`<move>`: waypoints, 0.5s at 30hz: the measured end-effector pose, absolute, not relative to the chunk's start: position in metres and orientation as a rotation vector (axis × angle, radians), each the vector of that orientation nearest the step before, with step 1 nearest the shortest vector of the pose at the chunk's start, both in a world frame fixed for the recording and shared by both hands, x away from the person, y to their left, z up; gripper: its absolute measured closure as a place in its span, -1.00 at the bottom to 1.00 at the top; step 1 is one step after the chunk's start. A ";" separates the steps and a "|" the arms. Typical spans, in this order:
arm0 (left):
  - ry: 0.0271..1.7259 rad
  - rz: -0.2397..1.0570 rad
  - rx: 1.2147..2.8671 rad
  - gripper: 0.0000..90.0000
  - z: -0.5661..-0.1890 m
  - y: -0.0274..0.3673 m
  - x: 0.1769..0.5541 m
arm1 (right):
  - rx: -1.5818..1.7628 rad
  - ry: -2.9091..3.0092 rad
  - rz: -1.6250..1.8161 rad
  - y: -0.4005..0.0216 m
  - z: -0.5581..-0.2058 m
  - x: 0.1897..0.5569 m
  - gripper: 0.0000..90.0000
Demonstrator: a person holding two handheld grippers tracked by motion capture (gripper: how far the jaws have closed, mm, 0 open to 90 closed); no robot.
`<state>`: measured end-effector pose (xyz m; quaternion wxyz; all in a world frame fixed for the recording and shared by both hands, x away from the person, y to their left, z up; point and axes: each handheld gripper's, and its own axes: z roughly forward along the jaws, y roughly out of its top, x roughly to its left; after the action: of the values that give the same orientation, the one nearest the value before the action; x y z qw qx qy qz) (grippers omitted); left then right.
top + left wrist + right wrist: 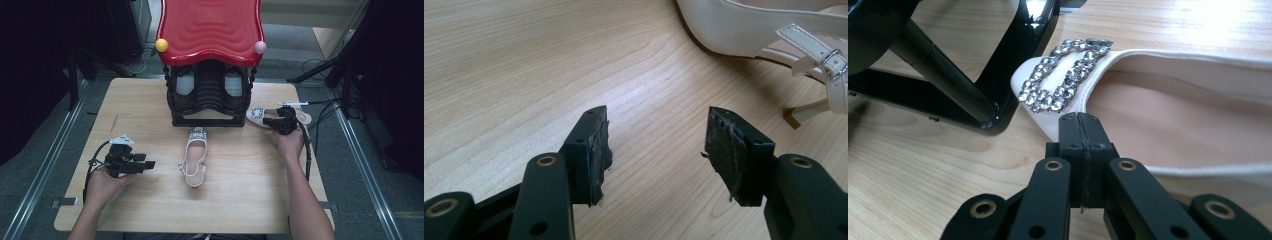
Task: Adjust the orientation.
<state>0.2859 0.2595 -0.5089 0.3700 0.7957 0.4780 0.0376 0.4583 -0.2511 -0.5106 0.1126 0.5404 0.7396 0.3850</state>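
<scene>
While the right gripper (281, 121) is pressed against its near side, a white shoe (260, 115) with a rhinestone buckle (1063, 75) lies on its side at the right of the wooden table (150, 200), its toe just beside the foot of a black stand (207, 100). In the right gripper view the 2 jaws are seen pressed flat together, their tips against the shoe's side wall just behind the buckle; whether any of the shoe's edge is pinched between them cannot be told. The shoe's open, pale lining (1173, 120) is turned toward that camera, and the stand's glossy black base bars are seen directly left of the toe.

A second white shoe (195, 157) of the same kind is placed at the middle of the table, toe and buckle pointing at the stand, heel toward the person. Its heel strap and small metal strap buckle (834, 62) are seen at the upper right of the left gripper view.

The left gripper (147, 164) is held low at the left of the table, pointed toward this middle shoe but apart from it. Its jaws are spread wide with bare wood between them, and nothing is gripped.

The stand is topped by a red wavy roof-like panel (210, 27) with 1 yellow ball (161, 45) and 1 pink ball (260, 47) at its front corners.
</scene>
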 end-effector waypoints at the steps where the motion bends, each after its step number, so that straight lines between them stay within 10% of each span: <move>1: 1.226 0.098 2.045 -0.04 -0.509 0.260 0.285 | 1.580 2.170 1.128 -0.250 -0.511 0.459 1.00; 15: 1.248 0.099 2.035 -0.04 -0.511 0.264 0.279 | 1.588 2.158 1.124 -0.233 -0.515 0.474 1.00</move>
<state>0.2786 0.2644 -0.5108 0.3674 0.7923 0.4856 0.0386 0.4742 -0.2325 -0.5153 0.1176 0.5427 0.7376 0.3843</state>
